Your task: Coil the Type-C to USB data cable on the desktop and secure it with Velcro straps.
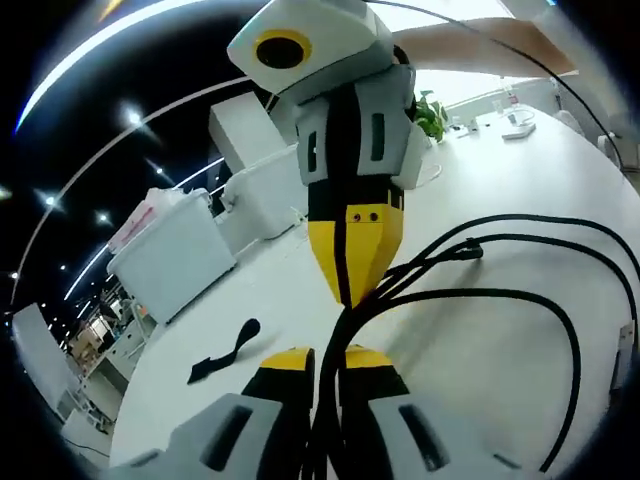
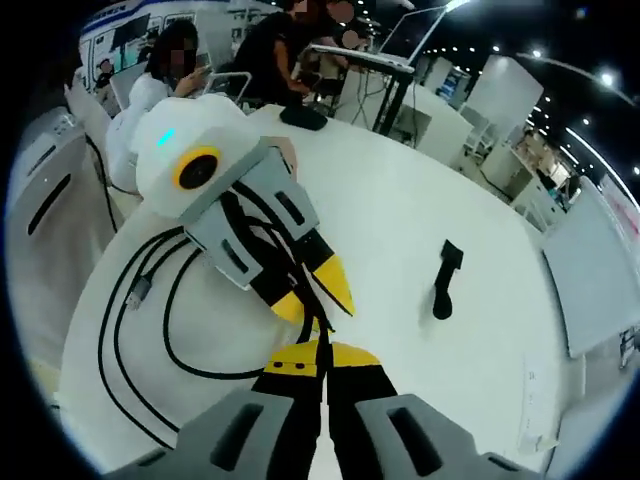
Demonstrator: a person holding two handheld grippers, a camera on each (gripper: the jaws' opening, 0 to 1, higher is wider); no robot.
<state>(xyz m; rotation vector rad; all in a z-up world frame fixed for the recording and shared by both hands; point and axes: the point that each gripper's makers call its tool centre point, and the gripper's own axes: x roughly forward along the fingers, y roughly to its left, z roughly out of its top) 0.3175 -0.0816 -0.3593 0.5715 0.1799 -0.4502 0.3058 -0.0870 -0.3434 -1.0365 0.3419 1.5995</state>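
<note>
The black data cable (image 1: 520,300) lies in loose loops on the white table (image 1: 520,170), one plug end (image 1: 470,250) resting flat. My left gripper (image 1: 328,358) is shut on several gathered strands at the bottom of the left gripper view. The right gripper (image 1: 350,290) comes down from above, its yellow tips closed on the same bundle. In the right gripper view my right gripper (image 2: 323,352) is shut on the cable, tip to tip with the left gripper (image 2: 325,300). The cable loops (image 2: 150,310) trail off to the left. A black Velcro strap (image 2: 445,280) (image 1: 225,355) lies loose on the table.
White storage boxes (image 1: 175,255) and a small green plant (image 1: 430,115) stand along the table's far side. People (image 2: 160,80) sit at the other end of the table (image 2: 420,200), near a flat black item (image 2: 303,117). The table edge (image 2: 70,380) runs close on the left.
</note>
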